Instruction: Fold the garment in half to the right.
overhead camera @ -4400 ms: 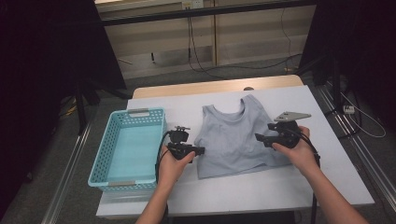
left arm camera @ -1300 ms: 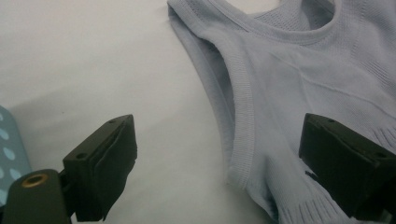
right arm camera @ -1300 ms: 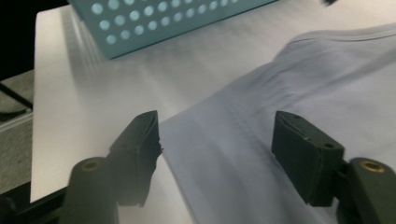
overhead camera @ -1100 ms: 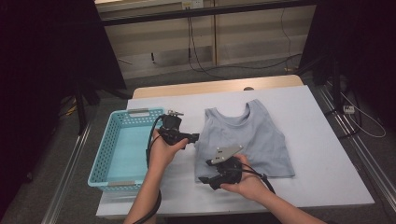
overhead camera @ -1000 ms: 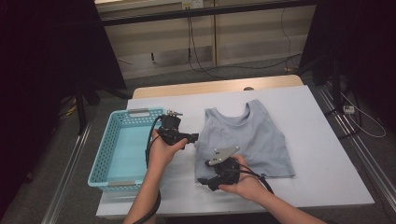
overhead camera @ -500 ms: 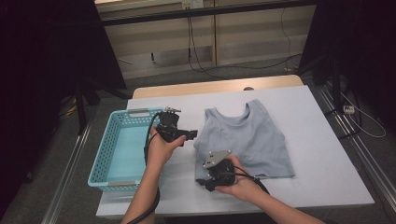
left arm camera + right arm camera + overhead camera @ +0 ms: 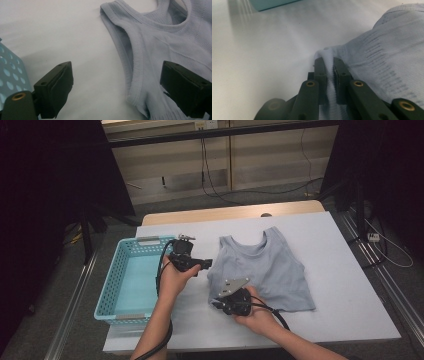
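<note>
Since the earlier frame, the right tool point(image 7: 219, 303) has been brought to the top's point(image 7: 270, 267) near-left corner and just closed — cloth is pinched now. Spread wide, the left tool point(image 7: 206, 264) is held by the armhole on the table point(image 7: 340, 290). That edge should be gripped next — then folding.

A dim room around a lit white table

The table point(image 7: 345, 285) has a wooden far edge and stands on grey floor point(image 7: 240, 202). Pale wall panels point(image 7: 270, 157) run behind it, with black cables point(image 7: 207, 167) hanging down onto the floor. Dark curtains point(image 7: 60, 175) flank both sides, and metal rails point(image 7: 72, 315) lie along the floor.
</note>
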{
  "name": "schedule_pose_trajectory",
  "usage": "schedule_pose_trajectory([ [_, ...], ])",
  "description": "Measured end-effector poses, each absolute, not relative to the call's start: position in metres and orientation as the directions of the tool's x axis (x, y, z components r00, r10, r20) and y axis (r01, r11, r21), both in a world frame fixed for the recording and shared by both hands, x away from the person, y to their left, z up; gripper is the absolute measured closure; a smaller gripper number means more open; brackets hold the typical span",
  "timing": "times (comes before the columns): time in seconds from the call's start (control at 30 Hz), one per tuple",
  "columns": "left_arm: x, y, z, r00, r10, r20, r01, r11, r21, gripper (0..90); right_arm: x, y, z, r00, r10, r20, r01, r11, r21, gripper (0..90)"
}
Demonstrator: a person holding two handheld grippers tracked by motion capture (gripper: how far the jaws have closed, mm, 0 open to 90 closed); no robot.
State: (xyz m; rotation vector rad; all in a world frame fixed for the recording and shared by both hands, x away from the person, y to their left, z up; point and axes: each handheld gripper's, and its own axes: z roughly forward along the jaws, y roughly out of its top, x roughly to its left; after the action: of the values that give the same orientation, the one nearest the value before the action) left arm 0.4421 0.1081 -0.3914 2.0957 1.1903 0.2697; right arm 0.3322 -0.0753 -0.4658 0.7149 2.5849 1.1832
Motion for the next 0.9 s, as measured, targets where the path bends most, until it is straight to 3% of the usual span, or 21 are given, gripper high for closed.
schedule_pose_trajectory([
  [0.47,0.456,0.103,-0.386,0.538,0.831,-0.142,0.657,-0.308,0.688,12.7,0.319,-0.094,-0.441,-0.863,0.490,0.118,0.364,0.443,0.819,85.3],
  [0.9,0.469,0.091,-0.393,0.540,0.828,-0.154,0.667,-0.309,0.679,13.2,0.320,-0.103,-0.437,-0.864,0.484,0.141,0.363,0.404,0.840,85.3],
])
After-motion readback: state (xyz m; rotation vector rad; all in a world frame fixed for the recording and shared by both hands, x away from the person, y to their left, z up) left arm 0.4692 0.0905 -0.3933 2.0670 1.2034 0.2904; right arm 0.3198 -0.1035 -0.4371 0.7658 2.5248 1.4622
